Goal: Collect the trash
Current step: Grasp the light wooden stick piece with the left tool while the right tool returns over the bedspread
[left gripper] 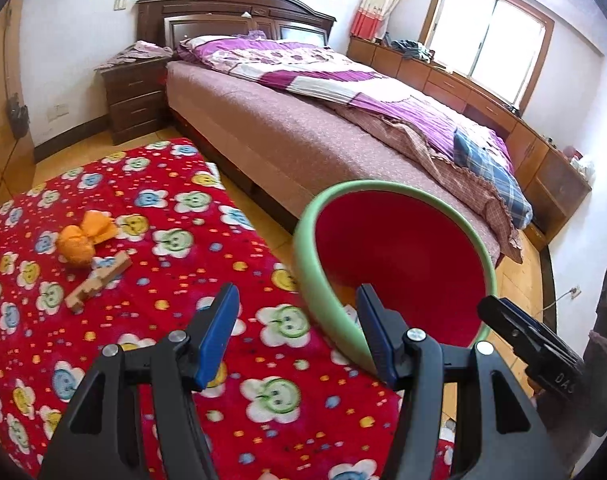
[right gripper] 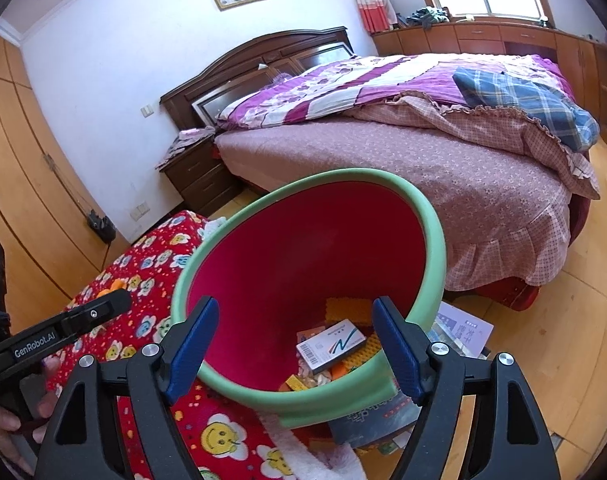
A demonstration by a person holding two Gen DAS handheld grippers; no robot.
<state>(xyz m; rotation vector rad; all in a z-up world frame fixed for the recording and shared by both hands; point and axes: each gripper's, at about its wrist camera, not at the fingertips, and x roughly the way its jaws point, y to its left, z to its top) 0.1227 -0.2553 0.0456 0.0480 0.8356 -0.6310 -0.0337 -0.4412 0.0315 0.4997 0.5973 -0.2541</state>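
- The right gripper [right gripper: 293, 344] hangs over the mouth of the red bin [right gripper: 303, 256], jaws spread wide and holding nothing; the green rim passes between and below them.
- A white box [right gripper: 330, 345] and other scraps lie in the bin's bottom, just beyond those jaws.
- The left gripper [left gripper: 299, 336] is also spread and empty, its right finger just at the bin's near rim.
- Still to collect, I'd say: an orange wad [left gripper: 79, 246] and a wooden piece [left gripper: 99, 280] on the red blanket [left gripper: 175, 240], well off to the left of the left jaws.
- Risk: the bin looks light; a finger knocking its rim could tip it and spill the scraps.
- The soft blanket could bunch under closing fingers.
- Papers [right gripper: 461, 330] lie on the floor just beyond the right jaws, beside the bin; the bed [right gripper: 423, 168] stands well beyond.
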